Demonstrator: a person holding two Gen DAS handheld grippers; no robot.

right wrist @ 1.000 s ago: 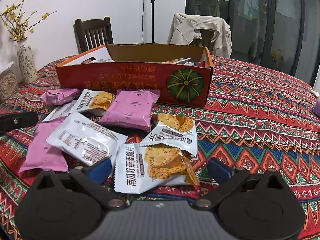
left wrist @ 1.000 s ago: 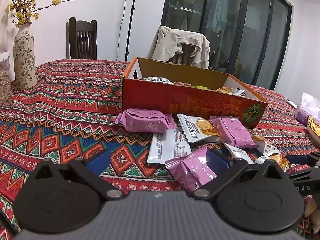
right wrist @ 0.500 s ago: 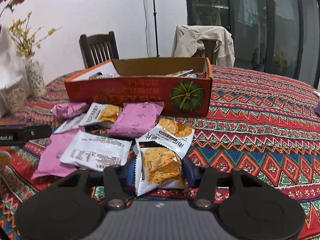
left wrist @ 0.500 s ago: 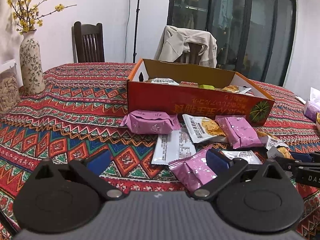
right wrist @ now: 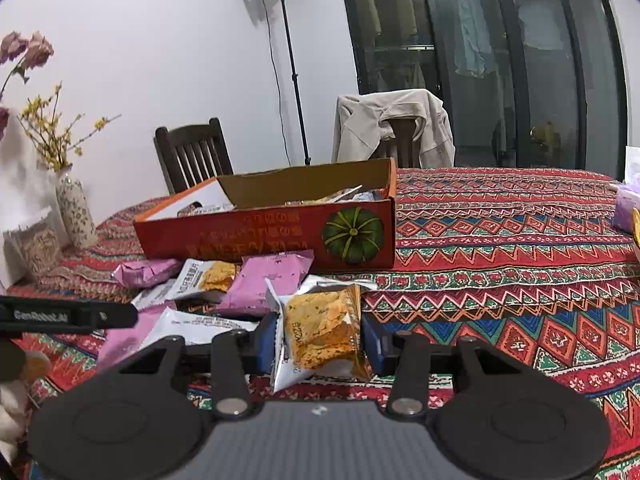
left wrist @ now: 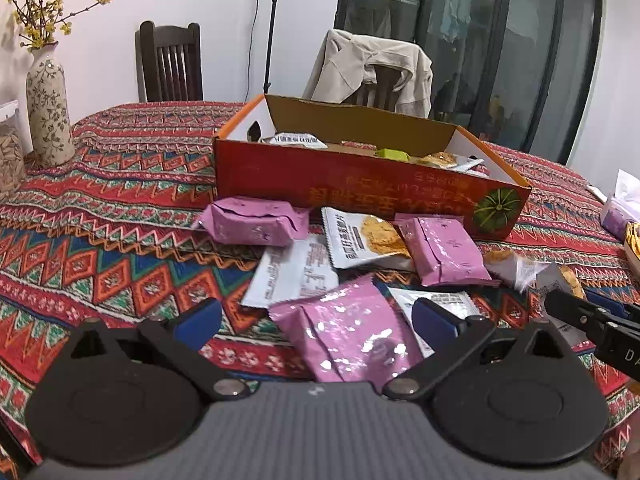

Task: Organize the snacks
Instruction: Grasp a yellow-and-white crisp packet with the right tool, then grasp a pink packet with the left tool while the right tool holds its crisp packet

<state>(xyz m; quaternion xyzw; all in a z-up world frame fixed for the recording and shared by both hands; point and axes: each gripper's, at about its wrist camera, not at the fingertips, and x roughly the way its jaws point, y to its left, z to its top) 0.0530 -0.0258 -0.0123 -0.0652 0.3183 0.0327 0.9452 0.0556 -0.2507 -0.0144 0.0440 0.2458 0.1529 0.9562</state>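
Note:
An open orange snack box (left wrist: 360, 178) (right wrist: 256, 236) with a pumpkin print stands on the patterned tablecloth and holds several packets. Loose pink and white snack packets lie in front of it. My right gripper (right wrist: 319, 338) is shut on a white cracker packet (right wrist: 320, 332) and holds it above the table. My left gripper (left wrist: 316, 320) is open, low over the cloth, with a pink packet (left wrist: 352, 336) lying between its fingers. Another pink packet (left wrist: 256, 222) lies near the box's left end.
A flowered vase (left wrist: 48, 112) and a jar stand at the left. Two chairs, one with a jacket (left wrist: 372, 68), stand behind the table. A light stand (right wrist: 288, 64) rises behind. A tissue pack (left wrist: 620, 208) lies at the right edge.
My right gripper closed on the cracker packet and lifted it off the pile. My left gripper stayed open and shifted slightly.

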